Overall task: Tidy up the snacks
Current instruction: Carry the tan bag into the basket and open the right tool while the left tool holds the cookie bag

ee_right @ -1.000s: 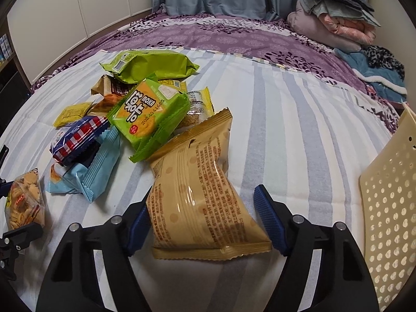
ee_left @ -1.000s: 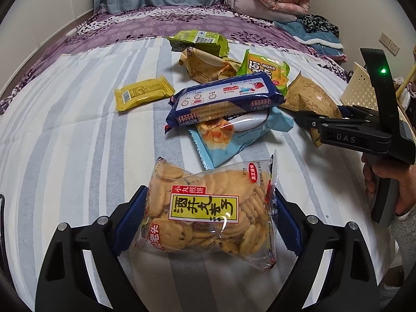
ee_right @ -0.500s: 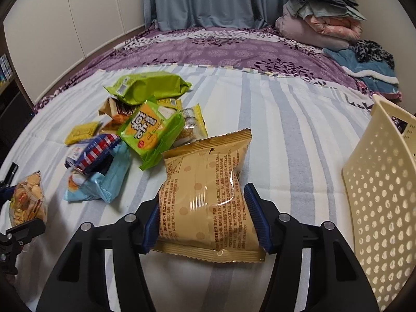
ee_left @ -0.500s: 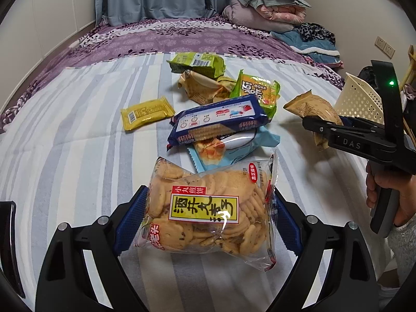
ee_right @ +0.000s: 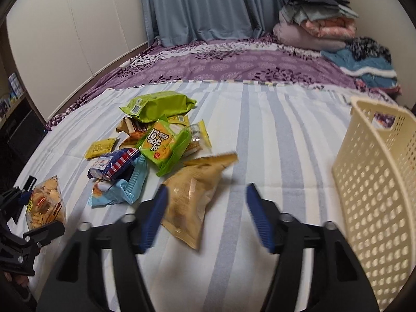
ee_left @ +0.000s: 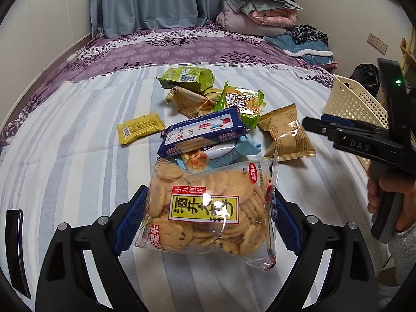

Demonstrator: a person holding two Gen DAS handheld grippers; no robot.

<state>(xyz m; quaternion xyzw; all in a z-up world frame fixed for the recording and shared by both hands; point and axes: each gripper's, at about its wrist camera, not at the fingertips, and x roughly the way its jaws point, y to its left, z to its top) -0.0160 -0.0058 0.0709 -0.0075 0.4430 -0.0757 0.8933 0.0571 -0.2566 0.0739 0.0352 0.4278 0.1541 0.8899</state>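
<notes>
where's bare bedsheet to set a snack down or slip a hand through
Bare striped sheet runs between the tan crinkly snack bag and the cream perforated plastic basket. More lies left of the small yellow packet. It is crowded in the middle, where the navy cracker pack, light blue bag and green packets overlap.

Clear cracker bag [ee_left: 208,208] (yellow label) and tan packet [ee_right: 192,197] on striped sheet.
</notes>
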